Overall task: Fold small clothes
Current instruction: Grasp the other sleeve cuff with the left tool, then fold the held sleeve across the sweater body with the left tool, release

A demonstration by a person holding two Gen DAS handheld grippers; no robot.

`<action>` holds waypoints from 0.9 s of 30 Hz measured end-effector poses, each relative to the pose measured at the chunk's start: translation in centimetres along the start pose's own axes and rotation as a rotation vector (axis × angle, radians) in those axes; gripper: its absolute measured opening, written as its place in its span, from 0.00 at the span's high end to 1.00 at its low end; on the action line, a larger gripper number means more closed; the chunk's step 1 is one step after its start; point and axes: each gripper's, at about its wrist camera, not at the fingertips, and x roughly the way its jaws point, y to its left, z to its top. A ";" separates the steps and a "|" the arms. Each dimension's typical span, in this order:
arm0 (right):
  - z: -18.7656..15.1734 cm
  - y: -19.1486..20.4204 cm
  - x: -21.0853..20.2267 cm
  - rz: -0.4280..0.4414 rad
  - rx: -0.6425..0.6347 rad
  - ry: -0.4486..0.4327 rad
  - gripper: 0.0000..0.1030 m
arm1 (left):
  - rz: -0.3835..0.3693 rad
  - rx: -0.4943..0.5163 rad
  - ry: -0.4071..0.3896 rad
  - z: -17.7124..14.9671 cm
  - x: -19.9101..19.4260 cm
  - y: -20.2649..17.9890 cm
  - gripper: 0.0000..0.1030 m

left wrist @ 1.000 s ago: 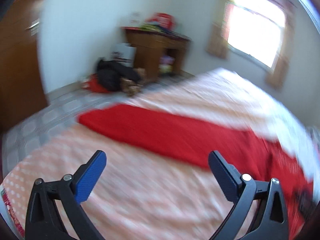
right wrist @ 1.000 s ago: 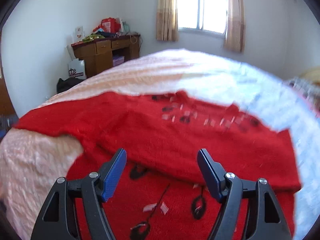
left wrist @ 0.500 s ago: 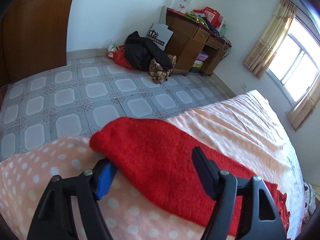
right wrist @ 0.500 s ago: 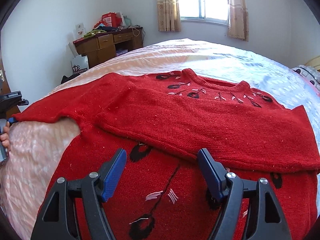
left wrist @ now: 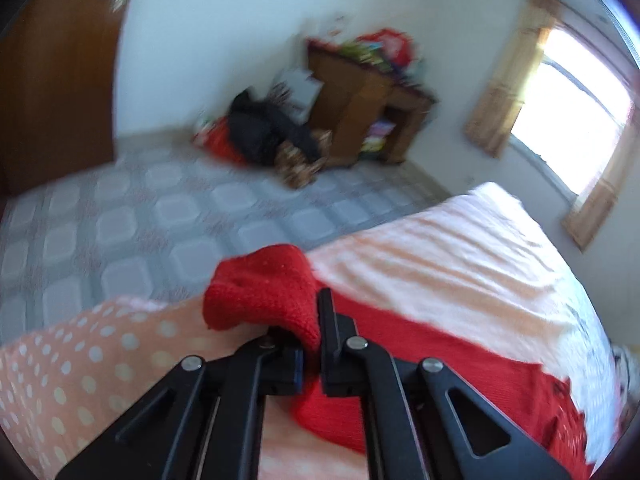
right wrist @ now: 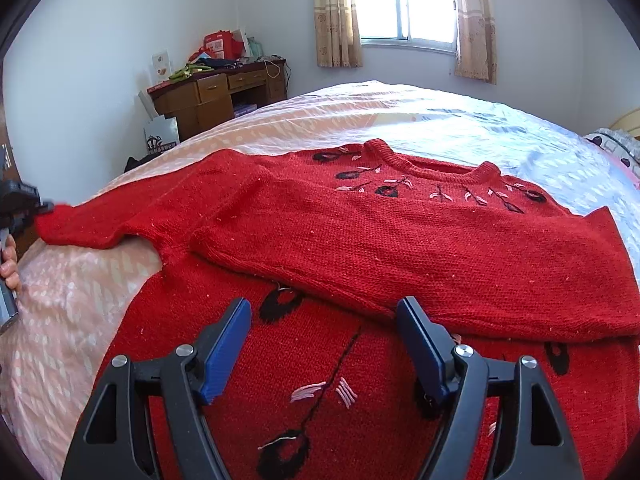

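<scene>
Pinching the cuff [left wrist: 260, 292] of the red sweater's outstretched sleeve, my left gripper [left wrist: 310, 354] has its jaws clamped together on the knit, so the cuff bunches and stands up above the fingers. I hold it at the very end because that gives me the whole sleeve to swing across in one fold. The sweater [right wrist: 360, 240] lies flat, front up, on the bed [right wrist: 460, 120], its neckline toward the window [right wrist: 408, 0]; the other sleeve [right wrist: 420, 264] is already laid across the chest, so this one is what remains, I judge. My right gripper [right wrist: 324, 344] hangs over the sweater's lower body with its blue pads spread wide and nothing between them, free to press the cloth down.
</scene>
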 end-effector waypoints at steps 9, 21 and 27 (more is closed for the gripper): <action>-0.2 -0.5 0.0 0.019 0.019 -0.015 0.26 | -0.220 0.348 -0.099 -4.3 -5.8 -13.0 0.95; -0.4 -0.8 0.0 0.035 0.029 -0.027 0.26 | -0.278 0.594 0.127 -15.2 -4.2 -19.1 0.88; -0.2 -0.6 0.1 0.025 0.023 -0.013 0.26 | -0.321 0.453 0.175 -13.8 -6.2 -13.9 0.22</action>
